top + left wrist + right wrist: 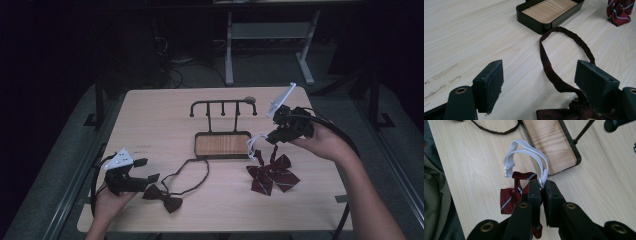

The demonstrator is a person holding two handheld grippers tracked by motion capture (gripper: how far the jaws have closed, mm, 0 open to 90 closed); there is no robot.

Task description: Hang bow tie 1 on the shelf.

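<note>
Two bow ties: right gripper pinches the striped one's white strap; left gripper gapes, seemingly empty.

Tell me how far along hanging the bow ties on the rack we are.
Nothing hangs yet: the black metal hook rack is bare. In hand: the right tongs are shut on the white elastic strap of the red striped bow tie. Left: the dark maroon bow tie lies flat by the open left tongs.

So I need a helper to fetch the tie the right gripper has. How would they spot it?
Start at the black hanger stand mid-table. Just to its right lies a red striped bow tie, its white elastic strap pinched in the right gripper. The other bow tie is plain and dark.
</note>
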